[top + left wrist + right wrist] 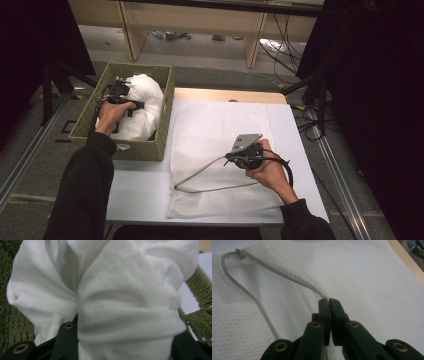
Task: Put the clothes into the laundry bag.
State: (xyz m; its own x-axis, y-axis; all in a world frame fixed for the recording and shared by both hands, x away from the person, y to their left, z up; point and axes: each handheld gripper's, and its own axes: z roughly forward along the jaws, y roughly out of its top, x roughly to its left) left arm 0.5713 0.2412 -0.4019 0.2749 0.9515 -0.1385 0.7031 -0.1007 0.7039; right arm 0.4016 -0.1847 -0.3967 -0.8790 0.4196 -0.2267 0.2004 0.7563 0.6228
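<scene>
In the left gripper view, the left gripper's point(125, 345) jaws are half closed on a bunch of white cloth point(120, 297), which hides their tips. The cloth sits in the green woven basket point(131, 148) at the bench's point(140, 195) far left. The right gripper's point(329, 305) jaws are pressed together on the grey zipper edge point(287, 277) of the mesh bag point(215, 130), whose mouth gapes open; the bag lies flat on the bench, right of the basket.

A soft, matt white cloth point(120, 305) fills a rough woven green basket point(131, 149). The mesh bag point(374, 277) is dimpled netting; each claw is matt black plastic.
</scene>
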